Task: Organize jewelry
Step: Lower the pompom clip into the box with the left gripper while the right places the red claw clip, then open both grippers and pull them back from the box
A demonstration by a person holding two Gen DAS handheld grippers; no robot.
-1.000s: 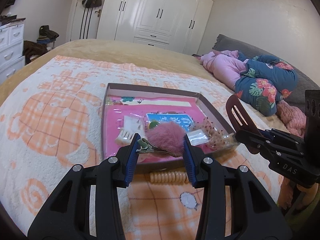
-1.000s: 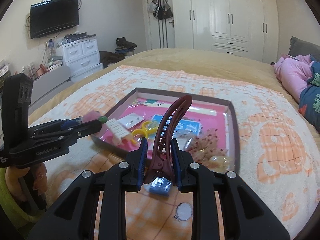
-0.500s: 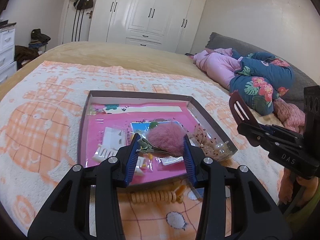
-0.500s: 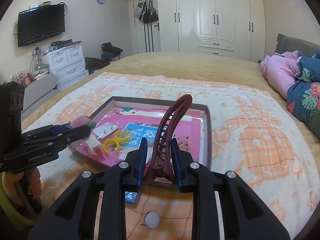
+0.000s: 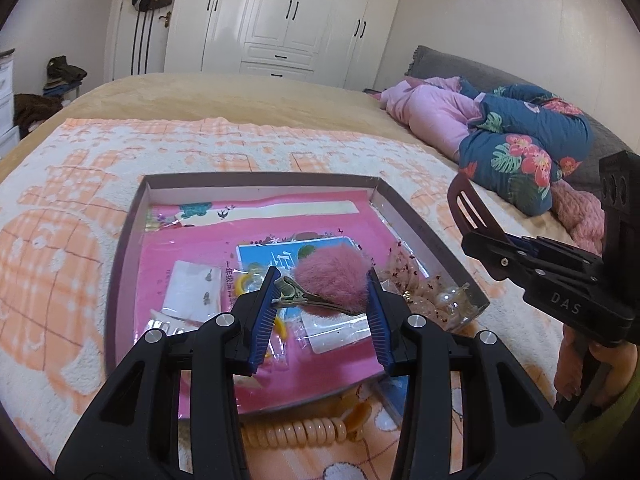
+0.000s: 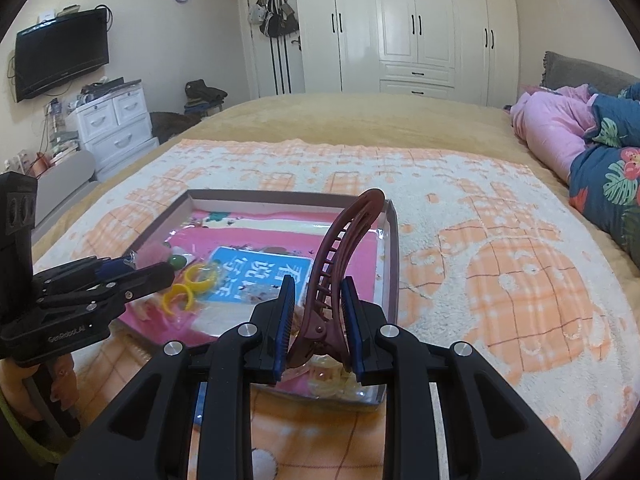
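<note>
- Here, the left claw (image 5: 322,300) is closed on a fluffy pink clip (image 5: 332,286). Its metal part lies sideways between the two blue pads (image 5: 264,316), and the pink puff sits at the right end.
- The left claw holds the fluffy pink clip up over the tray (image 5: 124,256), above the near part of it.
- The right claw (image 6: 318,320) is clamped on a dark red hair clip (image 6: 344,248). It grips the clip low down, near the hinge, and the long curved part sticks up and away.
- The dark red hair clip hangs over the near right corner of the tray.
- The tray lies flat on a white and orange blanket (image 6: 500,240) on the bed (image 6: 360,116).
- Inside the tray there is a pink sheet (image 5: 176,248) with a blue card (image 6: 260,276) on it.
- Yellow rings (image 6: 192,284) lie on the left side of the blue card, seen from the right wrist.
- A small white card (image 5: 192,294) lies in the tray too. A clear bag with pale beads (image 5: 436,300) fills the near right corner.
- A peach coil hair tie (image 5: 296,430) lies on the blanket, just in front of the tray.
- Pink and blue flowered bedding (image 5: 520,136) is piled far off on the right of the bed.
</note>
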